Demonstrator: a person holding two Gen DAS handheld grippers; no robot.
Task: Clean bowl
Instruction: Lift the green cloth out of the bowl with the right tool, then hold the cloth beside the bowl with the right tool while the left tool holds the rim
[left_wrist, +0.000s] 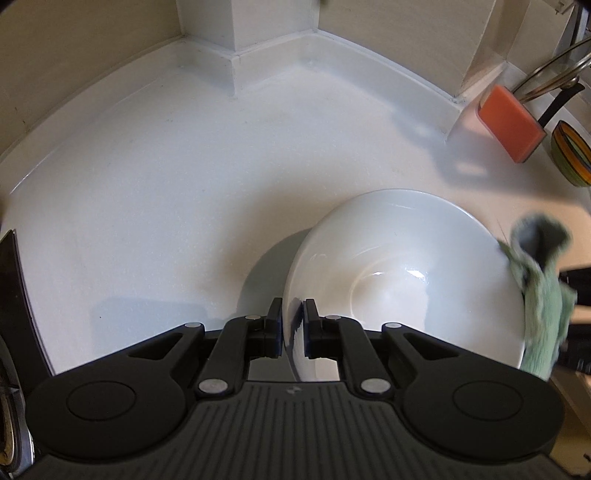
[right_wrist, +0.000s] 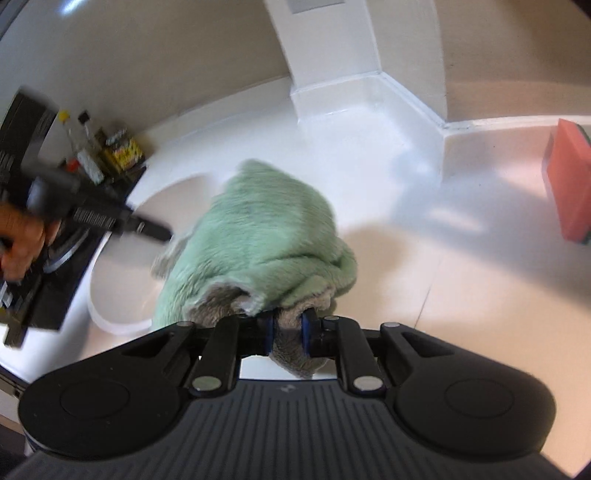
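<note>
From the left wrist camera, my left gripper (left_wrist: 292, 325) pinches the near rim of the white bowl (left_wrist: 402, 273), held tilted above the counter (left_wrist: 147, 192); that thin, glossy rim could slip if the wipe pushes hard. From the right wrist camera, my right gripper (right_wrist: 288, 332) clamps the green cloth (right_wrist: 266, 236) over the bowl, and a loose fold could drag it sideways.
</note>
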